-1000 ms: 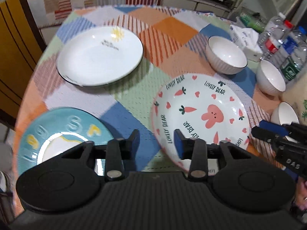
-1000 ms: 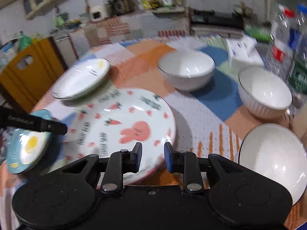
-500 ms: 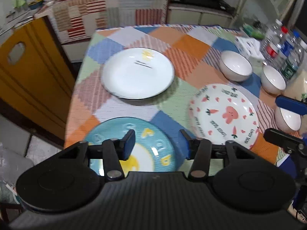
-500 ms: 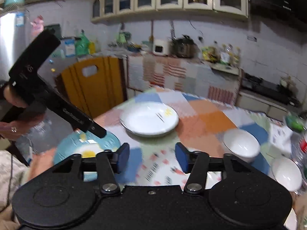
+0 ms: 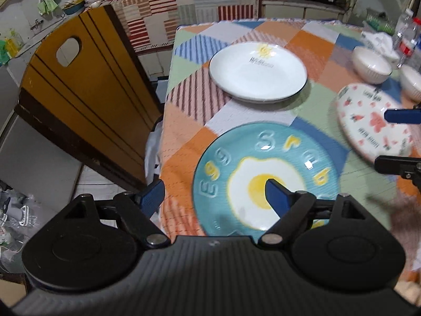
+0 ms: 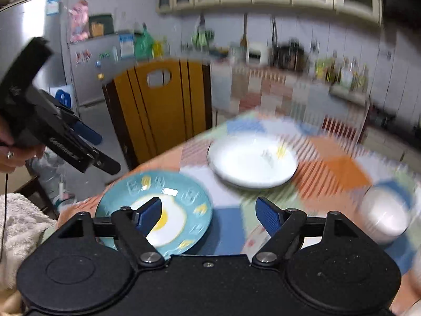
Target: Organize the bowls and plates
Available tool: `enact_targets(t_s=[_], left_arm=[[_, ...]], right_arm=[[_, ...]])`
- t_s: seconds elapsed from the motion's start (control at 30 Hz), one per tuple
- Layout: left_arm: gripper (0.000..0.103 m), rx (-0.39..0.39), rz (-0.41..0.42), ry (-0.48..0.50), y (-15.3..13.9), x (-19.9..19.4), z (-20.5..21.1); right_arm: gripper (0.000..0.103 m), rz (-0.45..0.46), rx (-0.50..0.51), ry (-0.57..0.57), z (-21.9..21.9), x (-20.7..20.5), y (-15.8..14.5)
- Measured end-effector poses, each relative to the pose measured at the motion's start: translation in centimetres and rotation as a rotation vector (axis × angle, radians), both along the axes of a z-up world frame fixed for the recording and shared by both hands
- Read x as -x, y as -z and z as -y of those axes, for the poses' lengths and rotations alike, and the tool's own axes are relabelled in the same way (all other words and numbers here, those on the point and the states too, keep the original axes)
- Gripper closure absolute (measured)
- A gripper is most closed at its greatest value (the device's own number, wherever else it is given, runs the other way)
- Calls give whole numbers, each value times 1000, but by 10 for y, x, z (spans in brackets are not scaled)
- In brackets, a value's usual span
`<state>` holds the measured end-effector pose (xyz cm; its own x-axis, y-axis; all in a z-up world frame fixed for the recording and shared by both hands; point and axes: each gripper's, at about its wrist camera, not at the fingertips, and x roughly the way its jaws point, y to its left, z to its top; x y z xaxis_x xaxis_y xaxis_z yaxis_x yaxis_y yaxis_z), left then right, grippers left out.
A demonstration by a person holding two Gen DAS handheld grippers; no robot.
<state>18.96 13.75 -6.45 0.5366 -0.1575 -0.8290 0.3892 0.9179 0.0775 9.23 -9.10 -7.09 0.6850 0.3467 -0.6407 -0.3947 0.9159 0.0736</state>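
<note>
A teal plate with a fried-egg picture lies at the near left of the table and also shows in the right wrist view. A plain white plate sits farther back; it shows blurred in the right wrist view. A pink rabbit plate lies to the right, with white bowls behind it. My left gripper is open and empty above the teal plate's near left rim. My right gripper is open and empty, raised above the table.
A patchwork cloth covers the table. A yellow wooden chair back stands close at the left edge. Water bottles stand at the far right. One white bowl is at the right.
Both grippers opened wider. The left gripper swung left from the rabbit plate to the teal plate. The right gripper rose and tilted up away from the rabbit plate.
</note>
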Motion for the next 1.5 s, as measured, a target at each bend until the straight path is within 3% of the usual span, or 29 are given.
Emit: enact_targets(t_s=[0.23,0.4,0.57,0.6,0.63,0.7,0.8,1.0,1.1,1.2,1.5], left_arm=[[20,4,-22,29,34,-13,-7],[25,28,-75,47,53,-29,-12],[56,34,-126,57,70,-36,-18],[70,34,-137,54,74,-37,-19],[76,33,-147,51,77,-37,-21],[80,58,-144,59,79,-35,-23],[80,54,-119,65,80,-29,-23],[79,136,-174,-25,82,-35,-31],[79,123,-185,-38,82,-34,-27],[79,126,-219,-54,79,-31,-22],[79,141,-135,35,44,2,15]], right_arm=[[25,-247,-153,90,-8,-22,54],[30,-326,-241,138,-11,-24,75],[46,-364,-300,159,-14,-24,87],[52,-369,-303,162,-15,-26,89],[57,-371,-304,166,-16,-26,91],[73,-378,-293,178,-18,-27,94],[83,-372,-295,195,-17,-25,97],[82,-358,-300,203,-17,-33,101],[84,-366,-319,204,-12,-39,101],[83,-347,-268,161,-13,-36,99],[82,-260,-262,107,25,-15,63]])
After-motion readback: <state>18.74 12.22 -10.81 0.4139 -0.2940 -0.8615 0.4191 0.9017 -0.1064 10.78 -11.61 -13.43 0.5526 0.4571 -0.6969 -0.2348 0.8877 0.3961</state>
